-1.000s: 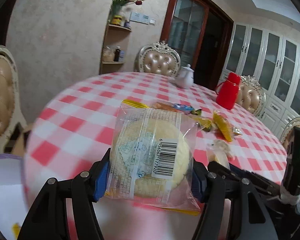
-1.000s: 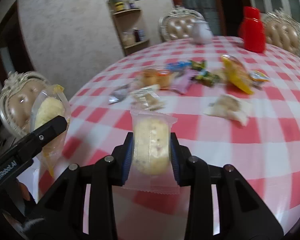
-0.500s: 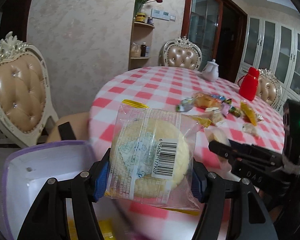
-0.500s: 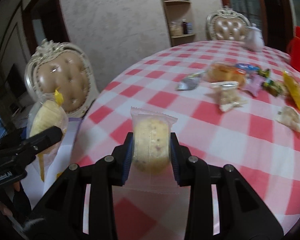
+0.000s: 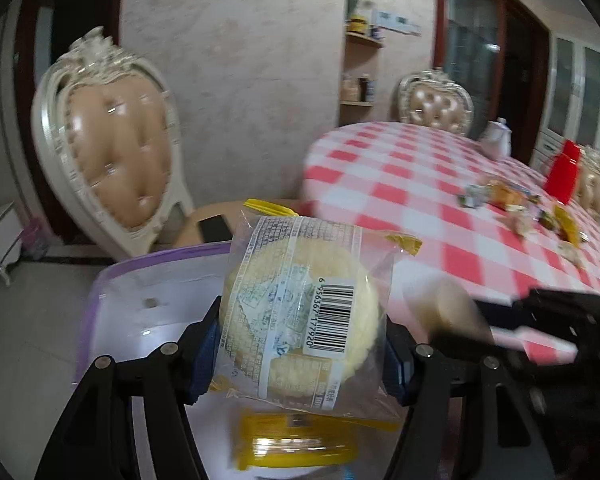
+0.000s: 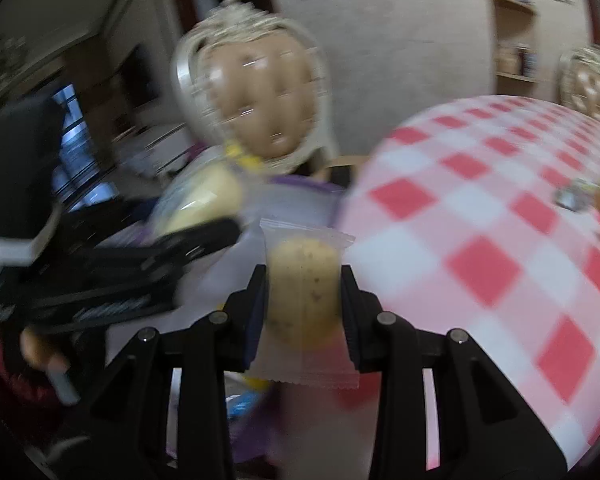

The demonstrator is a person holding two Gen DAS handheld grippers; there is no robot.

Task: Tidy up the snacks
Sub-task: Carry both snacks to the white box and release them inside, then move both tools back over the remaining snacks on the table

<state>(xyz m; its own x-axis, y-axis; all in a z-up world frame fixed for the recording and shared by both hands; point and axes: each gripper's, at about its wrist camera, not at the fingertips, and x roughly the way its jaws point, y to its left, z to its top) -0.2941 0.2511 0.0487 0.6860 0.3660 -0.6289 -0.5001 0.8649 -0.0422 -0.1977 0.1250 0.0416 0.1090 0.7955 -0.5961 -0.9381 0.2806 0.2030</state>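
Observation:
My left gripper (image 5: 300,344) is shut on a round yellow cake in a clear wrapper with a barcode (image 5: 300,304), held over a white bin with a purple rim (image 5: 140,280). A yellow packet (image 5: 292,446) lies inside the bin below it. My right gripper (image 6: 302,300) is shut on a small speckled bun in a clear wrapper (image 6: 304,288), beside the table's left edge and above the same purple-rimmed bin (image 6: 300,188). The left gripper and its cake (image 6: 200,200) appear blurred at the left of the right wrist view. The right gripper (image 5: 540,312) shows blurred at the right of the left wrist view.
A round table with a red-and-white checked cloth (image 5: 420,200) carries several loose snacks (image 5: 512,200), a red jug (image 5: 564,176) and a white teapot (image 5: 498,140). A padded cream chair (image 5: 116,152) stands behind the bin. A wall shelf (image 5: 360,72) is further back.
Both grippers have swung left off the table with their snacks still gripped. The purple-rimmed bin and the padded chair have come into view beneath and ahead of them.

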